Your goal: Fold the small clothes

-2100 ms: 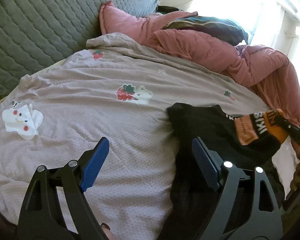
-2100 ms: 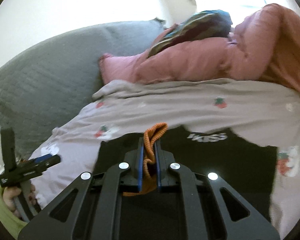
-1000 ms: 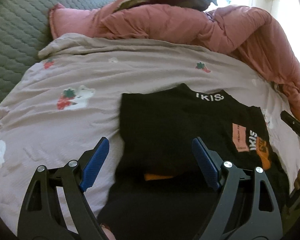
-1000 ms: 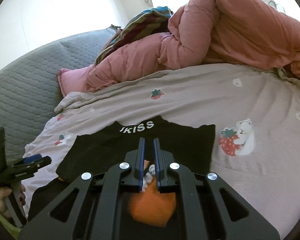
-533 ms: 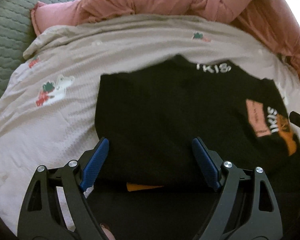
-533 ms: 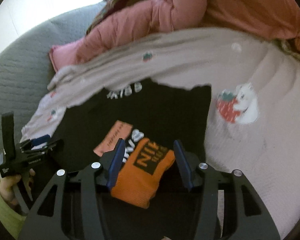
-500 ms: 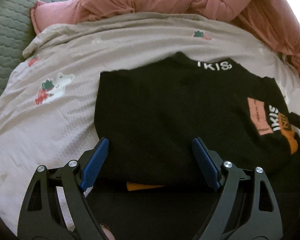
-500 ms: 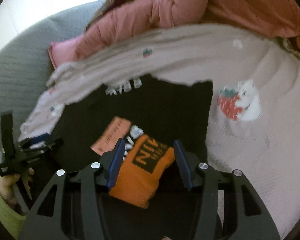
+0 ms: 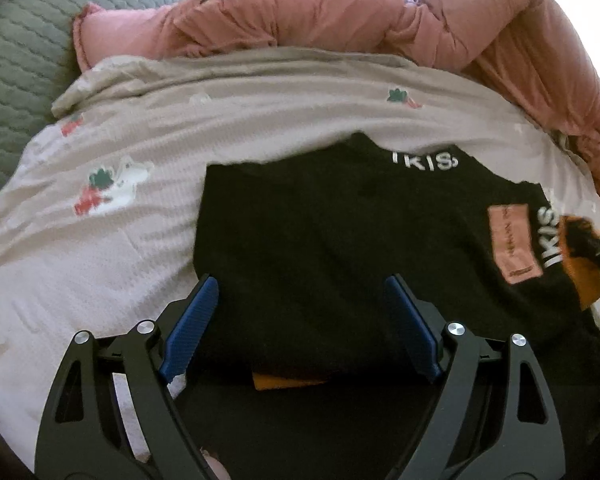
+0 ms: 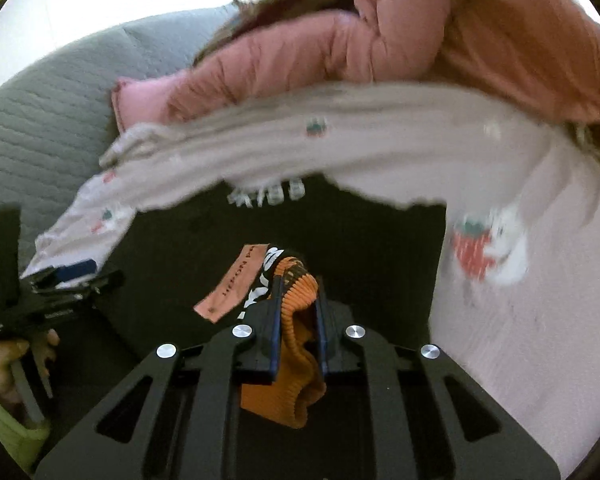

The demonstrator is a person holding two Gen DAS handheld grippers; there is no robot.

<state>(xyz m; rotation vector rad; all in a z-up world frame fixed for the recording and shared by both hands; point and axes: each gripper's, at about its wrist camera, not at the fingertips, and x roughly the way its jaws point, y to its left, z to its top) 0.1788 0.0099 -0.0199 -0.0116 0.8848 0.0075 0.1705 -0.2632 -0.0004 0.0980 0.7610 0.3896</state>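
A black sweater [image 9: 340,248] with white lettering, a pink patch and orange cuffs lies flat on the pale bedspread [image 9: 140,152]. My left gripper [image 9: 300,320] is open and empty, just above the sweater's near fold, where an orange edge [image 9: 288,382] peeks out. My right gripper [image 10: 298,284] is shut on the orange cuff [image 10: 296,360] of the sleeve folded across the sweater's body [image 10: 360,248]. The right gripper also shows in the left wrist view [image 9: 596,248] at the right edge, on the cuff.
A pink quilt [image 9: 380,12] is heaped along the far side of the bed. A grey quilted headboard [image 9: 16,40] stands at the left. The bedspread carries strawberry and bear prints [image 10: 484,248].
My right gripper opened over the orange cuff half a second ago and has closed on it again. The left gripper has stayed open, hovering over the sweater's near fold.
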